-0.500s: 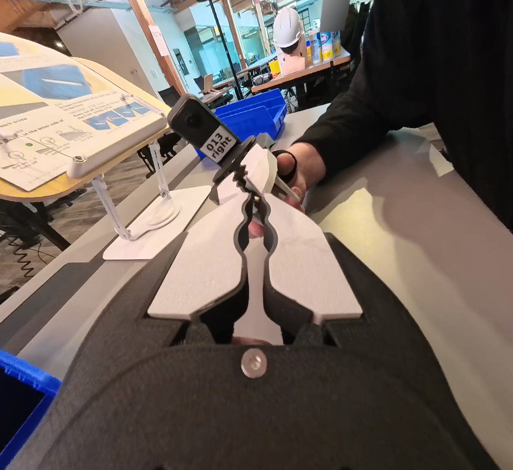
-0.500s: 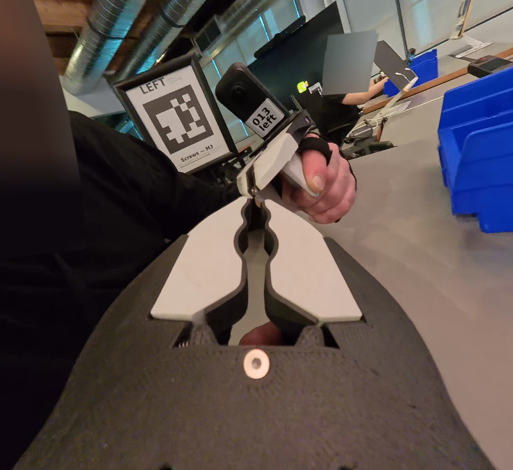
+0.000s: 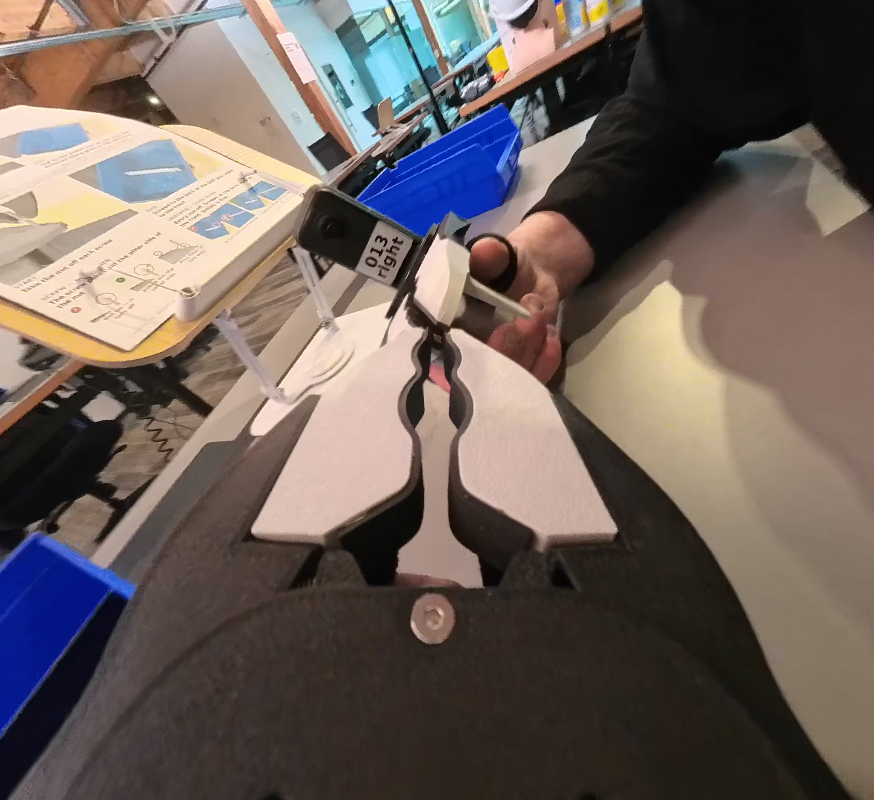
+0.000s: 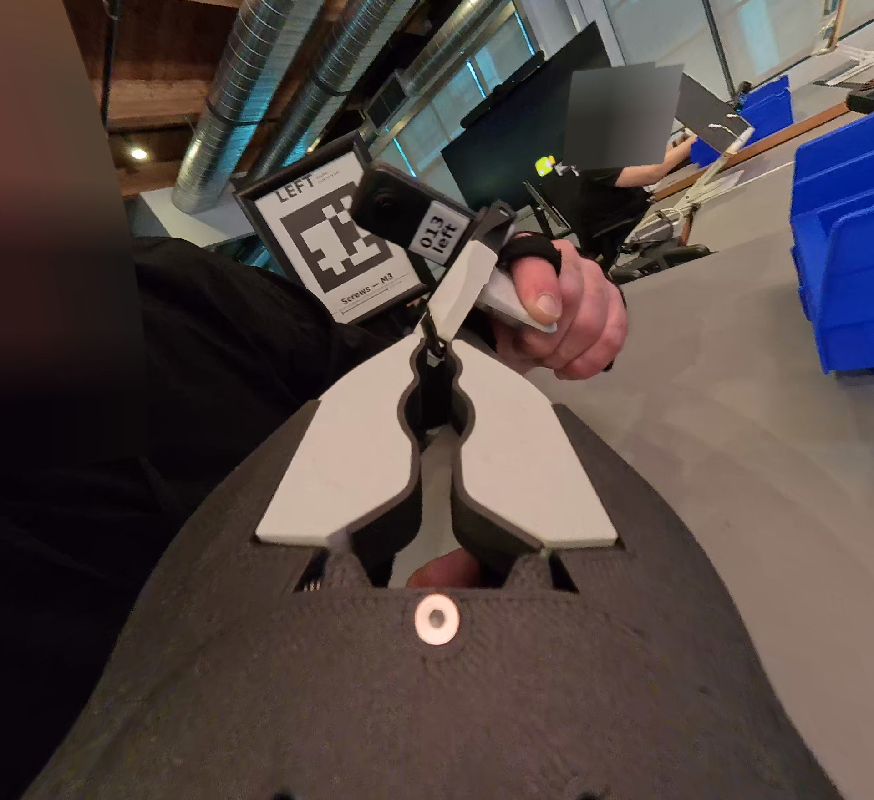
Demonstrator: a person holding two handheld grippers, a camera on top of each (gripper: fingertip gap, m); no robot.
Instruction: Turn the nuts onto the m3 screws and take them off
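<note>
My left gripper [image 3: 435,344] and right gripper [image 4: 432,347] are held above the grey table [image 3: 709,470], pointing at each other with their tips touching. Both are closed on a small metal screw and nut [image 4: 433,355], also seen in the left wrist view [image 3: 437,340]. The left seems to pinch the screw and the right the nut, but the fingertips hide most of both parts. The right gripper [image 3: 428,328] faces the left wrist view with a hand around its handle. The left gripper [image 4: 428,333] faces the right wrist view the same way.
An instruction board [image 3: 127,229] on a clear stand is at the left. Blue bins stand behind the right gripper [image 3: 440,181], at the near left edge [image 3: 42,597] and at the right [image 4: 842,248]. A framed marker sign [image 4: 331,252] stands behind the left gripper. A person sits at a far desk. My two grippers' fingertips are within a few centimetres of each other.
Both grippers stay tip to tip on the small part. They have twisted slightly against each other, and the left gripper sits a little lower in the right wrist view.
</note>
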